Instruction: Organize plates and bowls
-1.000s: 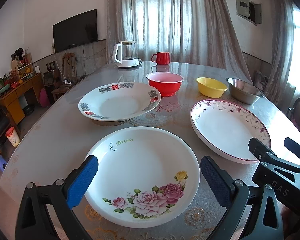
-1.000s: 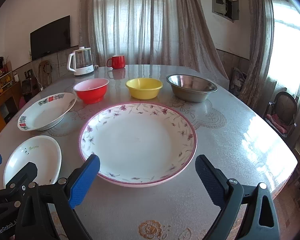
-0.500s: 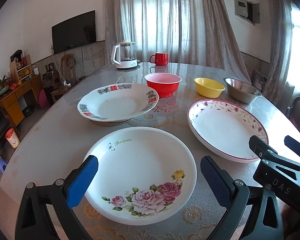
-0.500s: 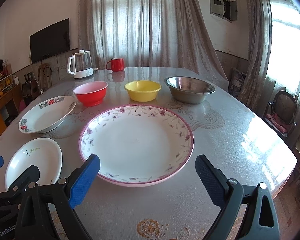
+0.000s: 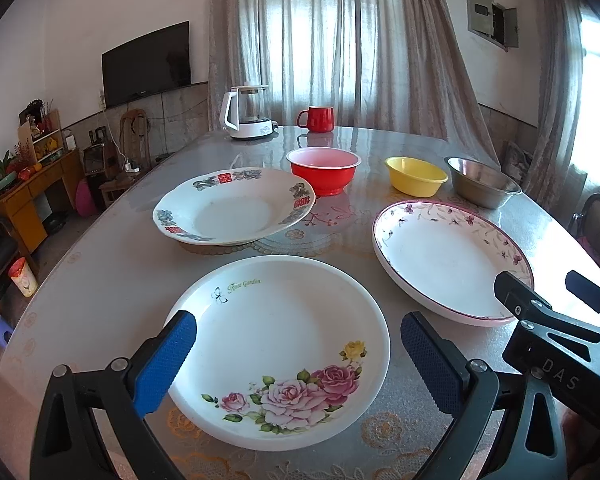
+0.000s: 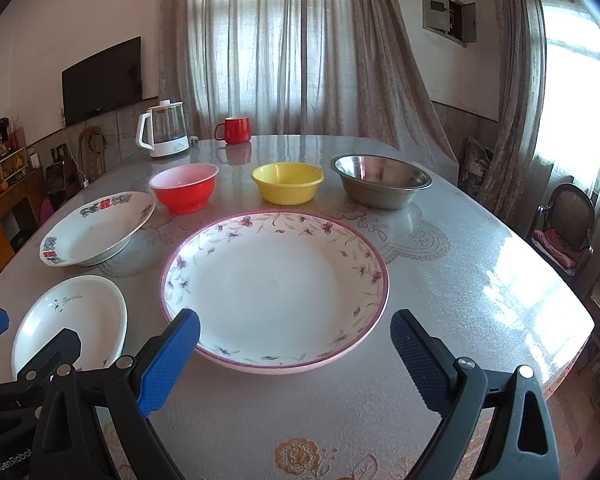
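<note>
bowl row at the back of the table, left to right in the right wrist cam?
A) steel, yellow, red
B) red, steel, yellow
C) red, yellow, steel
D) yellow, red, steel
C: in the right wrist view the red bowl sits leftmost, the yellow bowl in the middle and the steel bowl rightmost, all behind the purple-flowered plate.

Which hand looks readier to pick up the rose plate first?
Left. The left hand-held gripper is open with the rose plate directly between its fingers. The right hand-held gripper is open in front of the purple-flowered plate instead.
</note>
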{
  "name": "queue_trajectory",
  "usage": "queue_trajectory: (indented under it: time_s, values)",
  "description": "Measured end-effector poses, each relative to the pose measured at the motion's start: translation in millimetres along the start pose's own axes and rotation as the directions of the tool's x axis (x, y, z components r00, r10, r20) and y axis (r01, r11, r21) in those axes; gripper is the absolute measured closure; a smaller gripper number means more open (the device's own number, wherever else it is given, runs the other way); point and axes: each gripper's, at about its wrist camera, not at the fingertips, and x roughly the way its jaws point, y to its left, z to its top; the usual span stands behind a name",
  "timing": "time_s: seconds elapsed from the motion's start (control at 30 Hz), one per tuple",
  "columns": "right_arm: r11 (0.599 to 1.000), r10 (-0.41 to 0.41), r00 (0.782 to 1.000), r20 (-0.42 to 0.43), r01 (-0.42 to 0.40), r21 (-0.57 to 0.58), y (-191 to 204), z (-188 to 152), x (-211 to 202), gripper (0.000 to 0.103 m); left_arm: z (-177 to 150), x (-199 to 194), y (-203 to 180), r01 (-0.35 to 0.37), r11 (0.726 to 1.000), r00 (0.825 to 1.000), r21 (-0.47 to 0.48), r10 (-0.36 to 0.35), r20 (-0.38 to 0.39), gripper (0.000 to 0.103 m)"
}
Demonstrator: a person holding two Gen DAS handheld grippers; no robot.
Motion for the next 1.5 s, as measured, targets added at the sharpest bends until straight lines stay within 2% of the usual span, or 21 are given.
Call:
queue_trajectory:
  time_s: [1.07, 1.13, 1.23, 1.33, 1.43, 1.5]
  values:
    - [0.998, 0.054, 0.998, -0.037, -0.053, 0.036, -10, 1, 16, 0.005, 5, 13, -9, 0.026, 0.999, 0.999, 0.033, -0.025, -0.026, 0.000]
    - [0.997, 0.067, 0.997, -0.038, -0.065, 0.038, -13, 3, 17, 0.005, 8, 13, -9, 0.051, 0.998, 0.998, 0.036, -0.050, -0.029, 0.000]
    - [0.992, 0.112, 0.993, -0.042, -0.109, 0.056, -22, 8, 19, 0.005, 15, 15, -10, 0.129, 0.991, 0.991, 0.035, -0.127, -0.044, 0.000]
    - [0.973, 0.218, 0.974, -0.065, -0.211, 0.094, -36, 15, 23, 0.007, 24, 22, -11, 0.240, 0.971, 0.966, 0.000, -0.239, -0.098, 0.000]
    - [0.950, 0.285, 0.955, -0.082, -0.270, 0.159, -53, 21, 28, 0.007, 32, 27, -13, 0.293, 0.956, 0.950, -0.007, -0.292, -0.111, 0.000]
    - [0.943, 0.294, 0.952, -0.087, -0.274, 0.189, -64, 22, 31, 0.007, 38, 29, -18, 0.296, 0.955, 0.950, 0.015, -0.293, -0.108, 0.000]
